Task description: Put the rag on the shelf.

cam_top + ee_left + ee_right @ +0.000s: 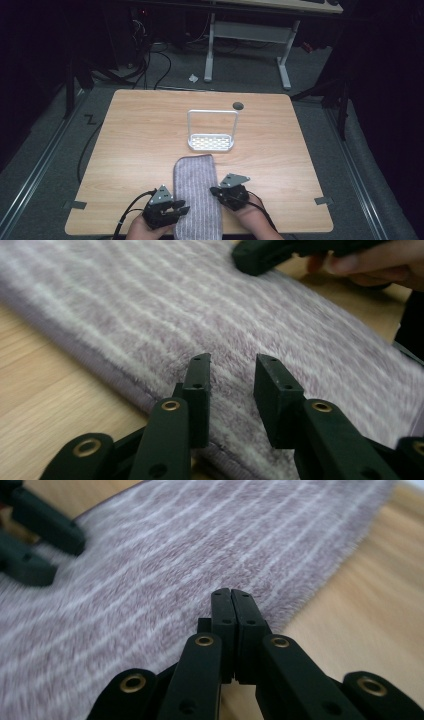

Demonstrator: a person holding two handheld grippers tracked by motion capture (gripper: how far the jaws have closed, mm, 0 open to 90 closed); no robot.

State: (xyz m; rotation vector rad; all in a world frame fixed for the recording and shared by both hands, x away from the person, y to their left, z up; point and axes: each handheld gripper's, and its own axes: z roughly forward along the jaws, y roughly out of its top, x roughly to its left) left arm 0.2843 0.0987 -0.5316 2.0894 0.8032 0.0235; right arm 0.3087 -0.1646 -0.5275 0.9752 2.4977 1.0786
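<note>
A folded grey-purple towel with pale stripes lies lengthwise at the table's front middle. My left gripper is at the towel's left edge, open, its jaws standing apart just over the pile with nothing between them. My right gripper is at the towel's right edge, jaws pressed shut with no cloth visibly pinched. In the left gripper view the towel spans the frame, and the other gripper's jaw tip rests at its far edge. In the right gripper view the towel lies ahead, with the left gripper's open jaws at the far left.
A white wire stand with a perforated base sits upright at the table's centre, just beyond the towel. A small dark round disc lies near the back edge. The wooden table is bare to either side. Desk legs and cables stand on the floor behind.
</note>
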